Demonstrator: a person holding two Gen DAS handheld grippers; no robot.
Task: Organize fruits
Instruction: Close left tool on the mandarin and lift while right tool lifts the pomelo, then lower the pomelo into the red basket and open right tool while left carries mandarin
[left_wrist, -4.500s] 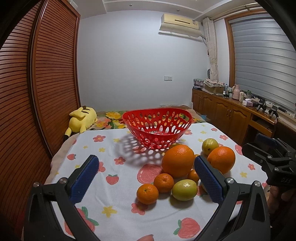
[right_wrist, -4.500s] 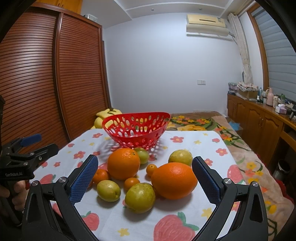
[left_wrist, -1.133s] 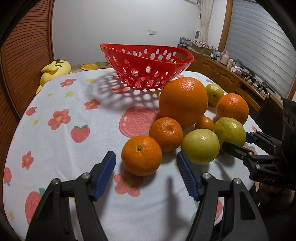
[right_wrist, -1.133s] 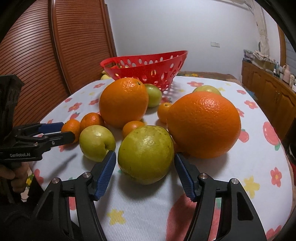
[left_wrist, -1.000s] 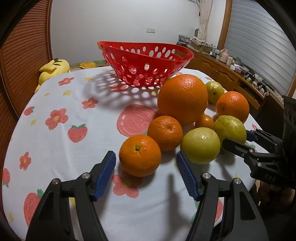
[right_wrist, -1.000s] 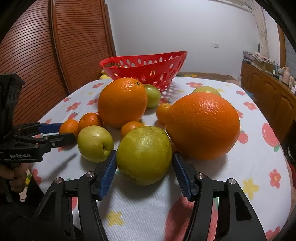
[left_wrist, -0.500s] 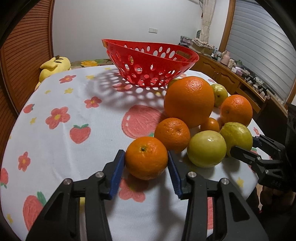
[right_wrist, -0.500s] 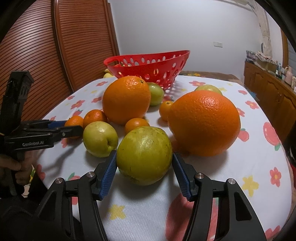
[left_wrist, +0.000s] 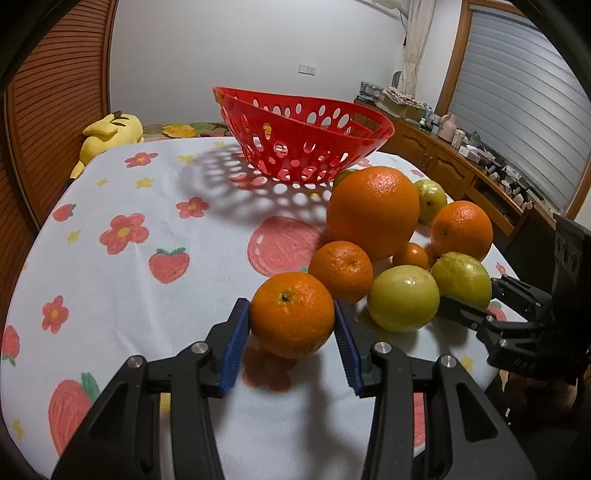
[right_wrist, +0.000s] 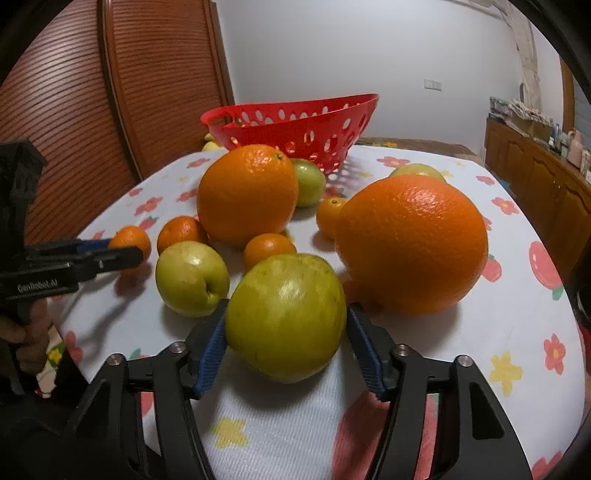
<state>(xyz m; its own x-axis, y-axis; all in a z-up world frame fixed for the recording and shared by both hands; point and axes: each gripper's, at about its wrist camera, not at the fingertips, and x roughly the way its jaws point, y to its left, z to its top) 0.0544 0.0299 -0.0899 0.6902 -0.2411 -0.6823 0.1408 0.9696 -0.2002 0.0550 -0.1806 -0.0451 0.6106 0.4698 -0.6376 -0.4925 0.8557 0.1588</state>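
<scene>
Fruits lie bunched on the right half of the table (left_wrist: 110, 332), just near of the red basket (left_wrist: 303, 122). We have our left claw (left_wrist: 291, 332) clenched on a small mandarin (left_wrist: 291, 314) at the near left edge of the bunch, and our right claw (right_wrist: 284, 343) clenched on a green pear (right_wrist: 286, 317) at its near right edge, pads across the widest part of each. We judge both firm, round and smooth-skinned, so apt to roll or slip; a hold at the equator with moderate squeeze suits them. The big orange (right_wrist: 412, 243) sits just right of the pear, a green apple (right_wrist: 192, 278) just left, so a straight lift looks safest. The basket appears empty, its rim low, with open cloth to its left
</scene>
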